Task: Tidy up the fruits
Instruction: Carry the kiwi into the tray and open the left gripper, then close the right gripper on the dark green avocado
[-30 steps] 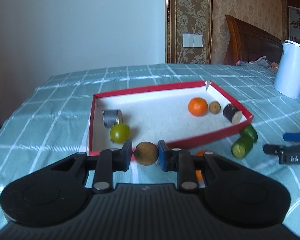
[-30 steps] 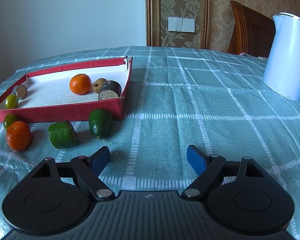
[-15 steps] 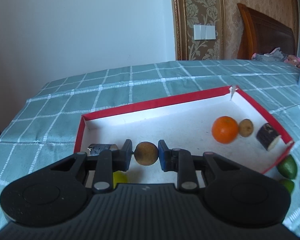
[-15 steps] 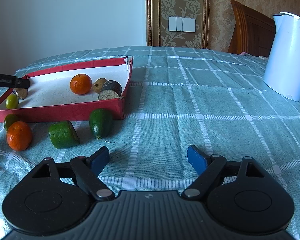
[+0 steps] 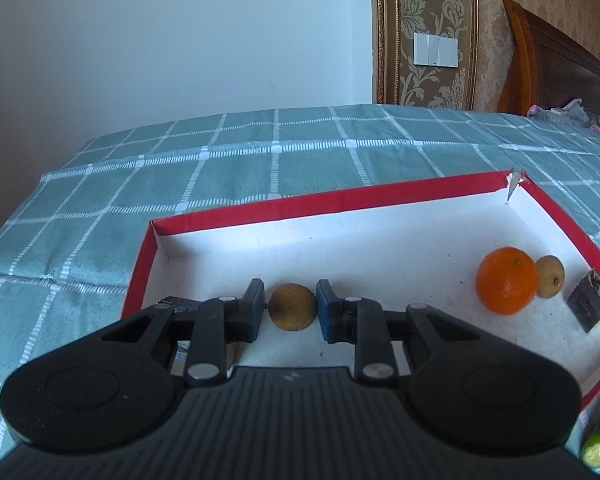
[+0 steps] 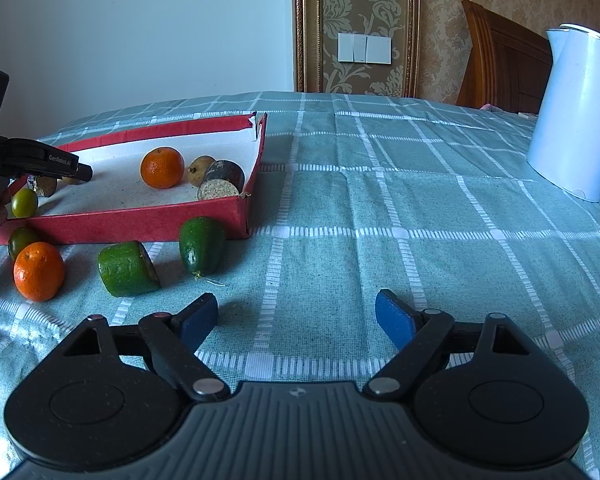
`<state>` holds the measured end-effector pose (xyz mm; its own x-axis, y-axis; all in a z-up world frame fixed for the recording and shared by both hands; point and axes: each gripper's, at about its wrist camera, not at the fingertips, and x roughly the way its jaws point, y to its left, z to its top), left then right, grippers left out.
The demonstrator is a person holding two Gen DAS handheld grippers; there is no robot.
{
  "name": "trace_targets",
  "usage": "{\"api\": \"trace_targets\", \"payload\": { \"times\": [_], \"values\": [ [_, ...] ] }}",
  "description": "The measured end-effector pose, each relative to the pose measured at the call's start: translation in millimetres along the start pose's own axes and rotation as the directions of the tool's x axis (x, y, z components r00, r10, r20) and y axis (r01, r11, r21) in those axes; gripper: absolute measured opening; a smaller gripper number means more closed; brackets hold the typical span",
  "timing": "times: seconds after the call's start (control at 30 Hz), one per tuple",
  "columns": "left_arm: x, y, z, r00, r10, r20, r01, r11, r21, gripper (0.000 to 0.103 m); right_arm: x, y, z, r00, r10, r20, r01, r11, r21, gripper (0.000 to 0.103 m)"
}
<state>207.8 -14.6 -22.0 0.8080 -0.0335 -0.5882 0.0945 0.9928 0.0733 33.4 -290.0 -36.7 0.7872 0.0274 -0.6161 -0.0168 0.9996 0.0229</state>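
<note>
The left claw [image 5: 293,307] has its two pads pressed tight on a small brown fruit [image 5: 293,306] and carries it over the white floor of the red tray [image 5: 340,200], near the tray's left end. The tray sits on the bench [image 6: 380,208] under a green checked cloth.

To set it down well, I would bring the fruit low until it nearly rests on the tray floor, clear of the left wall at nine o'clock, then ease the pads apart slowly. It is round and may roll, so a drop from height could send it towards the orange [image 5: 506,280] at three o'clock. The small tan fruit [image 5: 550,282] touches that orange, with a dark cut piece [image 5: 592,306] just beyond.

The right claw [image 6: 296,318] hangs wide apart over bare cloth with nothing between its pads.

From the left wrist, the grip itself is plain, but what lies below the claw body is hidden. The right wrist view fills that in: at nine o'clock a small green fruit [image 6: 24,202] and a dark stub [image 6: 46,186] sit in the tray beneath the left claw. It also shows what waits outside the tray: a second orange [image 6: 39,270], another green fruit [image 6: 22,240], two green cut pieces [image 6: 128,268], and a white kettle [image 6: 576,116] well apart at two o'clock.
</note>
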Motion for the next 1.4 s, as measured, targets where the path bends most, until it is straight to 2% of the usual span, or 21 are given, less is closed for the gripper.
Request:
{"api": "trace_targets", "payload": {
  "times": [0.2,0.27,0.37,0.43,0.7,1.0,1.1,1.2,1.4],
  "values": [
    [0.1,1.5,0.2,1.0,-0.003,0.008,0.003,1.0,-0.016,0.026,-0.3,0.3,0.0,1.0,0.0,0.0,0.0,1.0,0.0,0.086],
    [0.2,2.4,0.3,1.0,-0.003,0.005,0.004,1.0,-0.02,0.03,-0.4,0.0,0.2,1.0,0.0,0.0,0.0,1.0,0.0,0.086],
    [-0.5,5.1,0.2,1.0,-0.012,-0.003,0.012,0.999,-0.039,0.041,-0.4,0.0,0.2,1.0,0.0,0.0,0.0,1.0,0.0,0.086],
    [-2.5,8.1,0.3,1.0,-0.027,0.003,0.027,0.998,-0.058,0.055,-0.4,0.1,0.2,1.0,0.0,0.0,0.0,1.0,0.0,0.086],
    [-17.9,0.7,-4.5,0.997,0.01,0.071,-0.009,1.0,-0.007,0.077,-0.3,0.3,0.1,1.0,0.0,0.0,0.0,1.0,0.0,0.086],
    [-46.4,9.0,-9.3,0.995,-0.024,0.094,0.025,1.0,-0.013,0.079,0.0,0.3,-0.1,1.0,0.0,0.0,0.0,1.0,0.0,0.086],
    [-65.3,9.0,-13.6,0.991,0.019,0.129,-0.022,1.0,0.017,0.088,-0.1,0.2,0.0,1.0,0.0,0.0,0.0,1.0,0.0,0.086],
    [-82.3,10.6,-19.7,0.986,0.048,0.161,-0.055,0.998,0.04,0.088,-0.1,0.4,-0.1,1.0,0.0,0.0,0.0,1.0,0.0,0.086],
    [-104.6,17.2,-32.6,0.985,0.067,0.158,-0.075,0.996,0.045,0.092,-0.1,0.4,-0.1,1.0,0.0,0.0,0.0,1.0,0.0,0.087]
  ]
}}
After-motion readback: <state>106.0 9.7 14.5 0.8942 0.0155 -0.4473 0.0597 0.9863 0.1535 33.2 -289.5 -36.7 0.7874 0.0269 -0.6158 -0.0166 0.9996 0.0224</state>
